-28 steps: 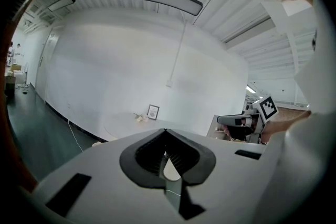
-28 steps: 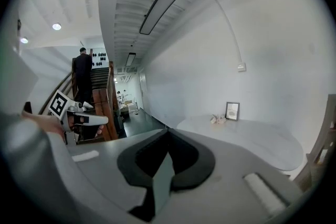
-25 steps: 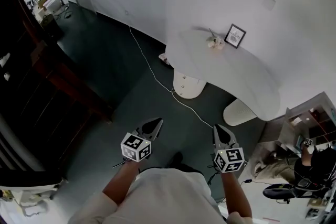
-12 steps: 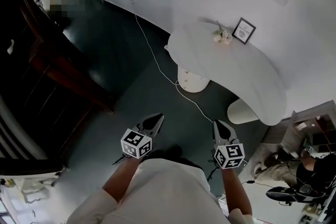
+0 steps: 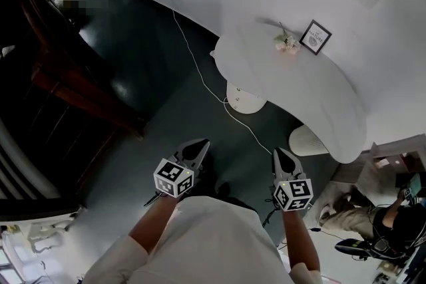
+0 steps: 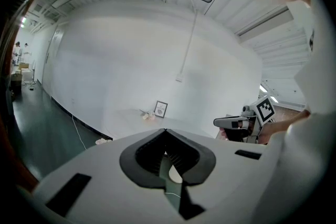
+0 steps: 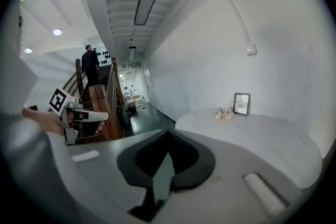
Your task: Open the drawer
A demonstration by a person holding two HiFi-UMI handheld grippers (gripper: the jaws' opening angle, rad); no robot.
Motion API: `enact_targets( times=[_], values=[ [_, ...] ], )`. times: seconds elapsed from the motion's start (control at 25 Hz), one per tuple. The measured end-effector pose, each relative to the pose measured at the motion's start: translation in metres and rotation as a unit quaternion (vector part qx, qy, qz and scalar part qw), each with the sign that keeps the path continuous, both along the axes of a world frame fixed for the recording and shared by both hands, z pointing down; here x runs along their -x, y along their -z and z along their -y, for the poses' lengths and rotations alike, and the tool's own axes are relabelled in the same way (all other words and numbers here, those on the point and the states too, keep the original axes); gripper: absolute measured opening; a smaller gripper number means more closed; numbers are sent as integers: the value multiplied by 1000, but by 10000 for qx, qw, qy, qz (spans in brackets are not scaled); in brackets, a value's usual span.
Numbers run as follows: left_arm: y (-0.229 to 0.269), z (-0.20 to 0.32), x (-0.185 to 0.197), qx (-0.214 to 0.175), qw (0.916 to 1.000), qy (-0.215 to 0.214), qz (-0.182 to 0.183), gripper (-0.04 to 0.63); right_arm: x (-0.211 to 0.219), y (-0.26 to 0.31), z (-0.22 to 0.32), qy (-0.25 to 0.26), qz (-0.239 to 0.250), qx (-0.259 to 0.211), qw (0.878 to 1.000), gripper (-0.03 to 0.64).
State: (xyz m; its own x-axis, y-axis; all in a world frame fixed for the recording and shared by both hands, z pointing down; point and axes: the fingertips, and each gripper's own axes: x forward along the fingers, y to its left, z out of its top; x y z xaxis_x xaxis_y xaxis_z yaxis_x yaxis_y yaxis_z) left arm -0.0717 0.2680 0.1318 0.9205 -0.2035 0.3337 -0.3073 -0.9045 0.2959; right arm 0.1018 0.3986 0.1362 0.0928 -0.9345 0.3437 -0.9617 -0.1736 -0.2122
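White worktop [image 5: 313, 90] curves ahead and to my right, with a round pedestal [image 5: 245, 100] under its near end. I can't make out a drawer front for certain; faint marks on that pedestal may be knobs, so I judge the drawer sits there. Both claws are pinched closed on nothing. The left claw [image 5: 198, 145] and right claw [image 5: 277, 153] hang side by side over the dark floor [image 5: 153, 76], pointing roughly at the pedestal. It is well apart from both and about equally far from each.

Lobby-like hall: curved white counter [image 5: 313, 86], wooden staircase [image 5: 63, 86].
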Motion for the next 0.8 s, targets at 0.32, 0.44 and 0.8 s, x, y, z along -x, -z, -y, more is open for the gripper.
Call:
enact_targets(
  times=[0.32,0.44,0.8],
  values=[
    [-14,57,-17,8,10000,-79,16,8,-14,-9,53,-69,-14,74,9999,8],
    [-18,83,-25,54,9999,-103,9,8,-22,-15,78,-97,-4,158,9998,8],
    [-48,153,-54,201,9990,-374,122,8,-47,-35,148,-226,-24,285,9993,8]
  ],
)
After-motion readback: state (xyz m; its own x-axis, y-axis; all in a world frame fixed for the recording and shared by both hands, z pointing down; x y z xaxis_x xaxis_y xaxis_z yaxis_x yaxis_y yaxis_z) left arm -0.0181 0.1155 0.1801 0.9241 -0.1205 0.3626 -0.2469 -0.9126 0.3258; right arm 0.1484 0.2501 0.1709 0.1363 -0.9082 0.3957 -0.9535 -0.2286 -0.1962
